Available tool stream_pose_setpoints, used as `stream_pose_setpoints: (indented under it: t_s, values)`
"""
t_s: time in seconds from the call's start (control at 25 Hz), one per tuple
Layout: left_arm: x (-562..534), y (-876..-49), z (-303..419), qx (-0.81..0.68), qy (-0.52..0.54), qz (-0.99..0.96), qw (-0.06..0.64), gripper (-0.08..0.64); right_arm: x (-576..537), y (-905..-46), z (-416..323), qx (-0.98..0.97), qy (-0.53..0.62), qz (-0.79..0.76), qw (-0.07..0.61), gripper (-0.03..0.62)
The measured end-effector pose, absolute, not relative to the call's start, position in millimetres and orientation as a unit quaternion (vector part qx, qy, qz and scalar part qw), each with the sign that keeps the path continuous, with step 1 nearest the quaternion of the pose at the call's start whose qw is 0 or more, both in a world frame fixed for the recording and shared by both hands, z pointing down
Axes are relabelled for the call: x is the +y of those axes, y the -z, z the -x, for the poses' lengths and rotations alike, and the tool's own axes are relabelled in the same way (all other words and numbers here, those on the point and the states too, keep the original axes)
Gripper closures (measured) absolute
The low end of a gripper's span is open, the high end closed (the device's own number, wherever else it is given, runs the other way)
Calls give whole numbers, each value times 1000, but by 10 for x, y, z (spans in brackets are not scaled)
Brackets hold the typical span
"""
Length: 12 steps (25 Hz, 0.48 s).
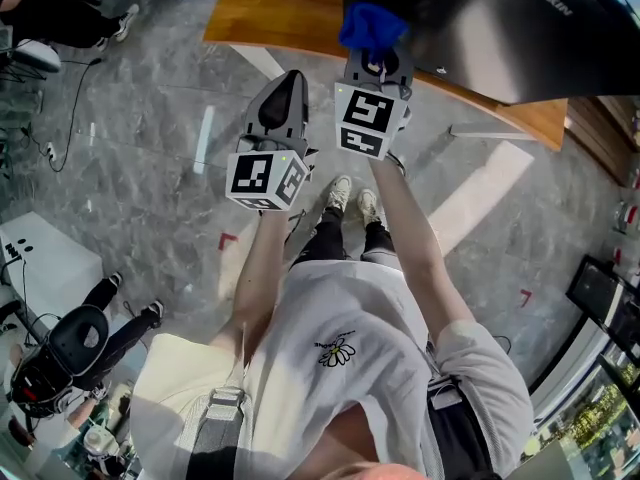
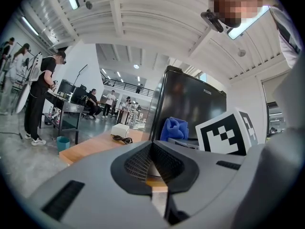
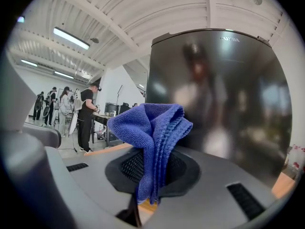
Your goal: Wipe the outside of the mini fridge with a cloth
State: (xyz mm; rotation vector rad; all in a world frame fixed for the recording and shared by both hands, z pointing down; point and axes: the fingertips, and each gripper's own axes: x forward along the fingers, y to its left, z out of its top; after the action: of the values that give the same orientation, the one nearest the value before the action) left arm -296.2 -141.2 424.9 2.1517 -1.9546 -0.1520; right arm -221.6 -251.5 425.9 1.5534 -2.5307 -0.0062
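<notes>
A glossy black mini fridge (image 1: 480, 28) stands on a wooden platform (image 1: 270, 8), its dark side filling the right gripper view (image 3: 219, 104). My right gripper (image 1: 375, 53) is shut on a folded blue cloth (image 3: 152, 132), which sticks up between the jaws just short of the fridge (image 2: 190, 104). The cloth (image 1: 370, 23) shows at the fridge's near left corner in the head view, and in the left gripper view the blue cloth (image 2: 174, 128) is ahead. My left gripper (image 1: 285, 93) is shut and empty, held beside the right one to its left.
Grey marbled floor (image 1: 150, 168) lies below. A white box and a black cable (image 2: 121, 132) rest on the platform. Several people stand at tables (image 2: 71, 106) in the background. A chair and equipment (image 1: 60, 348) are at the lower left.
</notes>
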Motion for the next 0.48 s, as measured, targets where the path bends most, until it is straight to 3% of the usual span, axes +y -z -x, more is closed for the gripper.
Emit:
stream_pose_setpoints:
  t_s: [0.48]
  values:
    - [-1414, -4417, 2793, -687, 36, -718, 102, 555, -2617, -4447, 2219, -865, 2, -498, 66, 522]
